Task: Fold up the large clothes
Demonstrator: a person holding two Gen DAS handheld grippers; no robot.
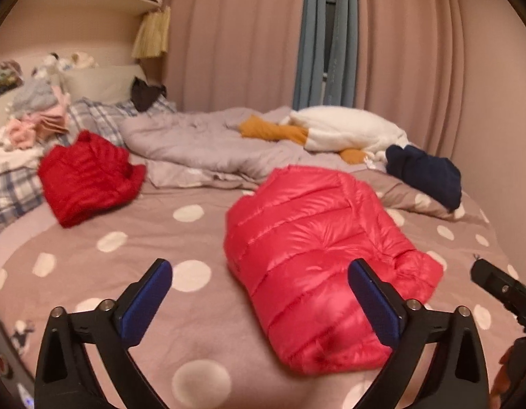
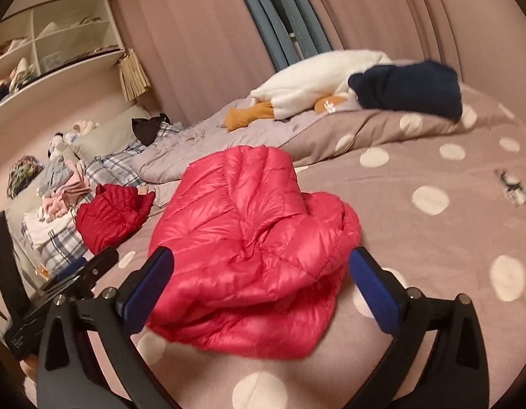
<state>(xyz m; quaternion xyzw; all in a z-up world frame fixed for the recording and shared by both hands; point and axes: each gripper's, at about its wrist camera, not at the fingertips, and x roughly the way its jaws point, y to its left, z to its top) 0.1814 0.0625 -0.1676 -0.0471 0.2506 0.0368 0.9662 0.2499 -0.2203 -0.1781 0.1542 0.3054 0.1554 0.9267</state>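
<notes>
Pink puffer jacket [image 2: 249,238] folded — between right gripper's [image 2: 261,274] spread jaws

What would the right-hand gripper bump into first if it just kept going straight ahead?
Most likely the pink puffer jacket. It lies on the dotted bedspread straight ahead of the right gripper, whose fingers stand wide open with nothing between them. How close it is, I can't tell.

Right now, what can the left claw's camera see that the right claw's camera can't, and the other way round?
Only the left wrist view shows the right claw's tip at its edge. Only the right wrist view shows the open shelf cubbies and the left claw. Both show the pink puffer jacket folded on the polka-dot bedspread, the red jacket, the navy garment and the white plush goose.
</notes>
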